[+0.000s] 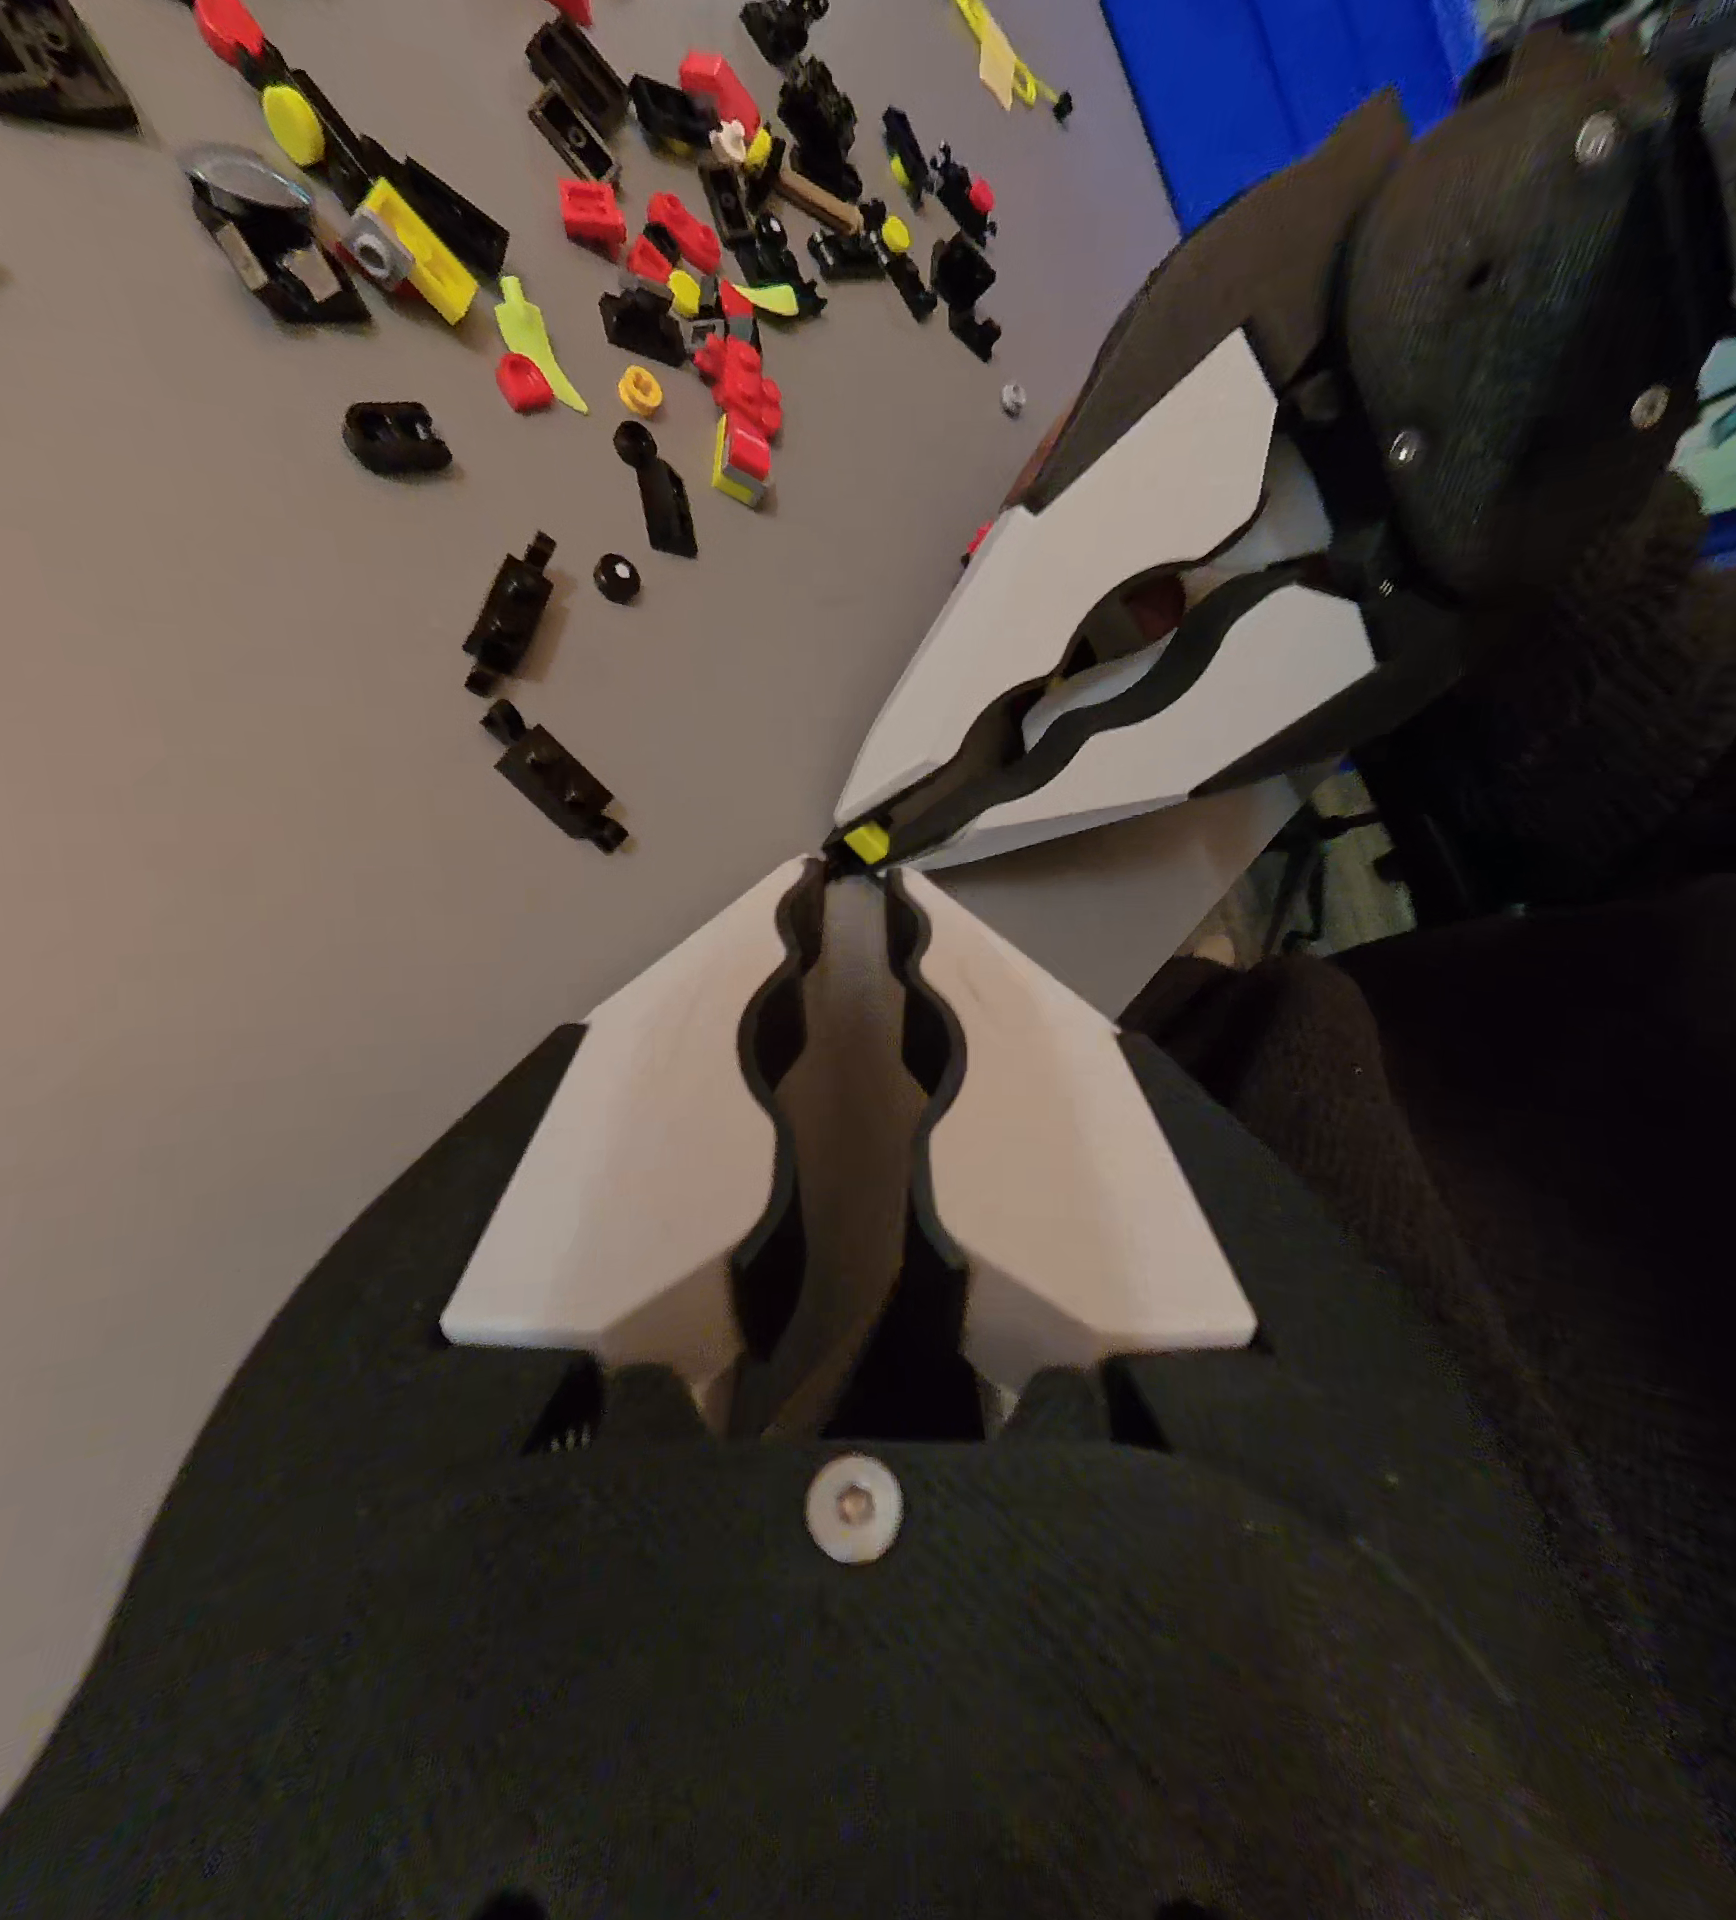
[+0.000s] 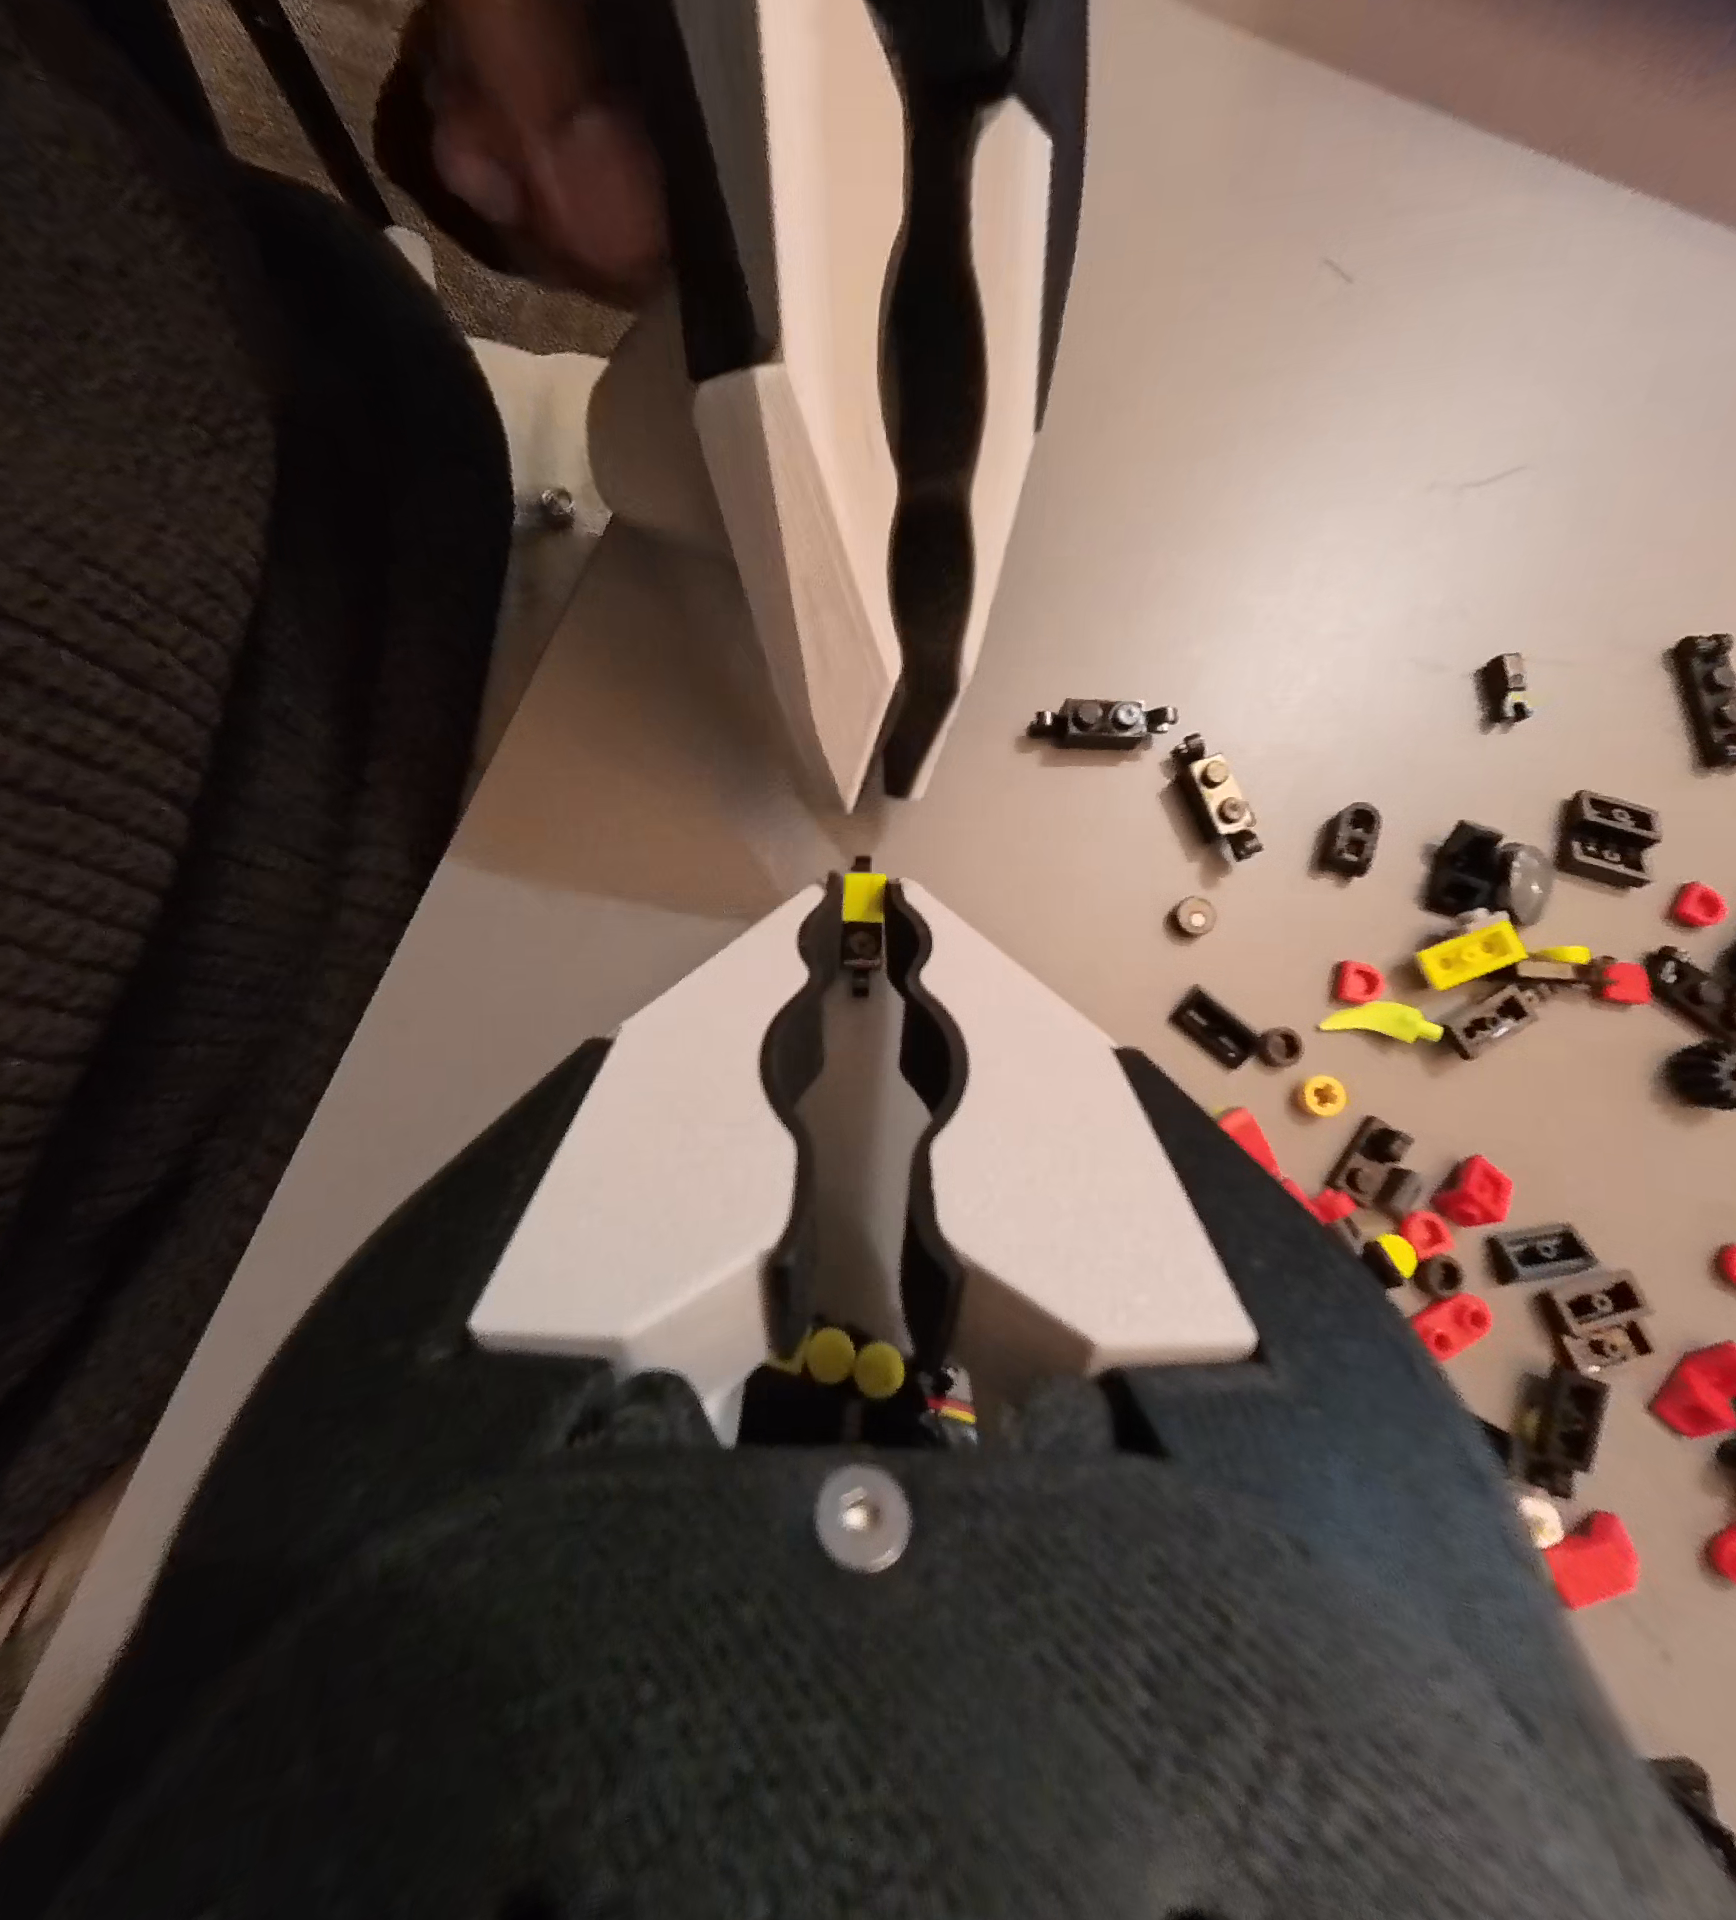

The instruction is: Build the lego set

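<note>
My right gripper (image 2: 862,885) is shut on a small black brick piece with a yellow tile on top (image 2: 862,900), held above the grey table (image 2: 1363,416). In the left wrist view the right gripper (image 1: 851,837) comes in from the upper right with the yellow and black piece (image 1: 866,843) at its tips. My left gripper (image 1: 848,871) is open by a narrow gap, with nothing between its pads. Its tips sit right in front of the held piece. In the right wrist view the left gripper (image 2: 879,795) points down from above, a small gap short of the piece.
Several loose black, red and yellow bricks (image 1: 718,260) lie scattered on the table (image 1: 168,727); they show at the right in the right wrist view (image 2: 1466,1039). Two black hinge plates (image 1: 552,774) lie nearest. A person's dark knit sleeve (image 2: 116,727) is at the table edge. Only a small space, under 4 cm, lies between the two pairs of fingers.
</note>
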`<state>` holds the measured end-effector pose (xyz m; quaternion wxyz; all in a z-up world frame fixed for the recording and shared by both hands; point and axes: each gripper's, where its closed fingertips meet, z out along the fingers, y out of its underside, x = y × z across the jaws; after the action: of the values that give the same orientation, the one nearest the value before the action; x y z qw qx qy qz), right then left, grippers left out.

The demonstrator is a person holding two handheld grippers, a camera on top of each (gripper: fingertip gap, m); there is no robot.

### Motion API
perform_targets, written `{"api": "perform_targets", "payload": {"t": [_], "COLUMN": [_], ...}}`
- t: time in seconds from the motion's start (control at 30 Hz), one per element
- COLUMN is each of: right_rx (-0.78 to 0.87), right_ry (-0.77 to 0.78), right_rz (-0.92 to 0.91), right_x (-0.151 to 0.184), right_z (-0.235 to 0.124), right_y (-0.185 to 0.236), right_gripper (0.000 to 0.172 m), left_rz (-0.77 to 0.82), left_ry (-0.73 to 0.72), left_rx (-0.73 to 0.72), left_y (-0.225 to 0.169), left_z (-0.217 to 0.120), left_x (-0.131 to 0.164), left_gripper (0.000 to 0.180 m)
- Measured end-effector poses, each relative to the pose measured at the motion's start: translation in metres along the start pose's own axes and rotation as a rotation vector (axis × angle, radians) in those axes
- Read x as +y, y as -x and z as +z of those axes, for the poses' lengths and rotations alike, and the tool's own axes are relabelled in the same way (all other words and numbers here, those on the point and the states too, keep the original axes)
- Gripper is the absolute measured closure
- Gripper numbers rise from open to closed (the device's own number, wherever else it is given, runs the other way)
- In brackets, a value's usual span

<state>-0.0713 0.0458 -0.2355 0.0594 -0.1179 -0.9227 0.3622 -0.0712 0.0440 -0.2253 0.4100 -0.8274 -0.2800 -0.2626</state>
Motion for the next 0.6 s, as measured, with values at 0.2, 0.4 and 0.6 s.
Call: {"api": "perform_targets", "payload": {"t": [0.2, 0.4, 0.6], "right_rx": [0.018, 0.024, 0.031], "right_ry": [0.003, 0.002, 0.003], "right_rz": [-0.018, -0.022, -0.029], "right_x": [0.000, 0.001, 0.002], "right_z": [0.000, 0.000, 0.000], "right_y": [0.000, 0.000, 0.000], "right_gripper": [0.165, 0.165, 0.165], "left_rz": [-0.052, -0.032, -0.014], "left_ry": [-0.018, -0.022, -0.018], "left_rx": [-0.058, -0.087, -0.112], "left_y": [0.007, 0.006, 0.006], "left_z": [0.009, 0.012, 0.012], "left_x": [-0.001, -0.003, -0.003], "left_gripper": [0.162, 0.161, 0.160]}}
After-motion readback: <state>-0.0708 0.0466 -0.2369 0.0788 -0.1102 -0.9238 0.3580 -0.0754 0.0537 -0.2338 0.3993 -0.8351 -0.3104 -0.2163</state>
